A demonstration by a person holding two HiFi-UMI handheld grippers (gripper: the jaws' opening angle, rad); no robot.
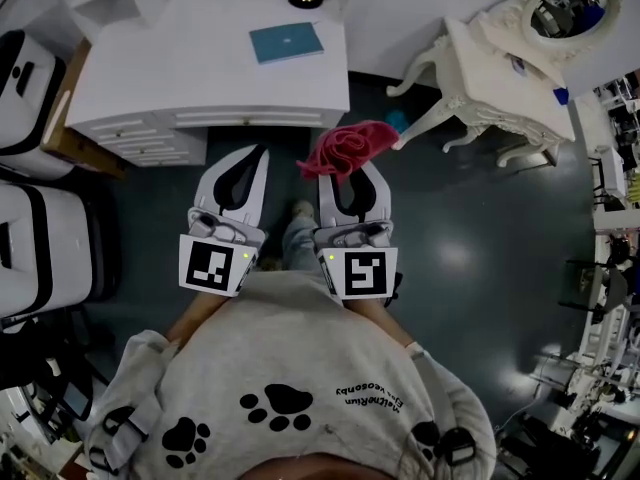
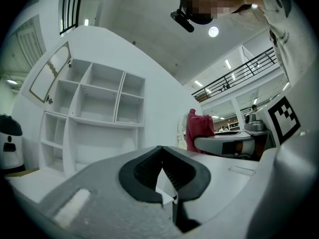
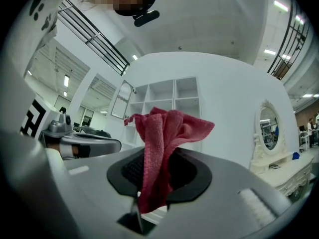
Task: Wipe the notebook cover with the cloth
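My right gripper has its jaws clamped on the red cloth, which bunches above them. My left gripper is closed on nothing. The notebook lies on the white desk, well apart from both.

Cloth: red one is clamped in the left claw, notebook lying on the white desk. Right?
Wrong claw: the right gripper view shows the cloth clamped in the right claw, not the left claw. The notebook does lie on the white desk.
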